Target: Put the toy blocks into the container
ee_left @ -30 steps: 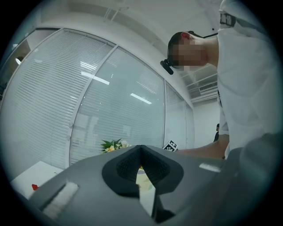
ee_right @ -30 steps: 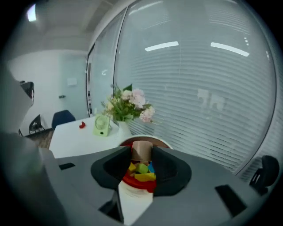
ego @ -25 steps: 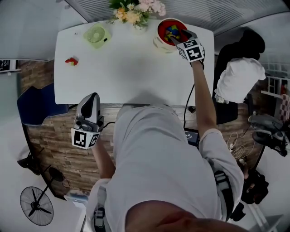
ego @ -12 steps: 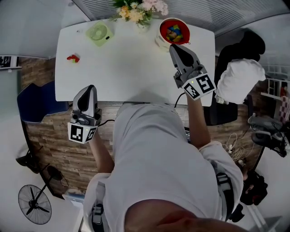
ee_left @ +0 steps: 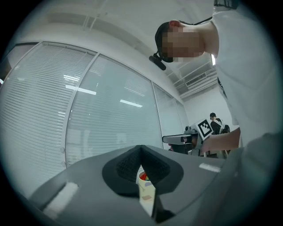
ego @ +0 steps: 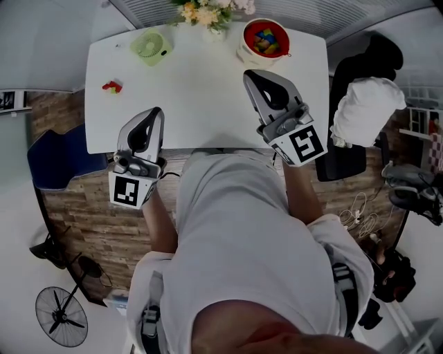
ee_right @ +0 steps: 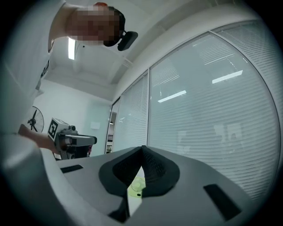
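The red container (ego: pixel 265 38) stands at the table's far right with several coloured blocks inside. A small red toy block (ego: pixel 111 86) lies alone near the left edge of the white table (ego: pixel 201 104). My right gripper (ego: pixel 252 75) is shut and empty, hanging over the table's near right part, well short of the container. My left gripper (ego: pixel 155 112) is shut and empty too, at the table's near edge, to the right of the red block. In the left gripper view the jaws (ee_left: pixel 140 149) meet, and the container (ee_left: pixel 142 177) shows below them. The right gripper (ee_right: pixel 142 148) has its jaws together.
A green desk fan (ego: pixel 152 48) and a bunch of flowers (ego: pixel 208 12) stand along the far edge. A black chair with a white cloth (ego: pixel 365 110) is to the right, a blue chair (ego: pixel 52 162) to the left, and a floor fan (ego: pixel 59 314) is behind me.
My right gripper has drawn back from above the container toward my body and shut, leaving nothing in it. The left gripper has moved slightly forward to the table's edge.
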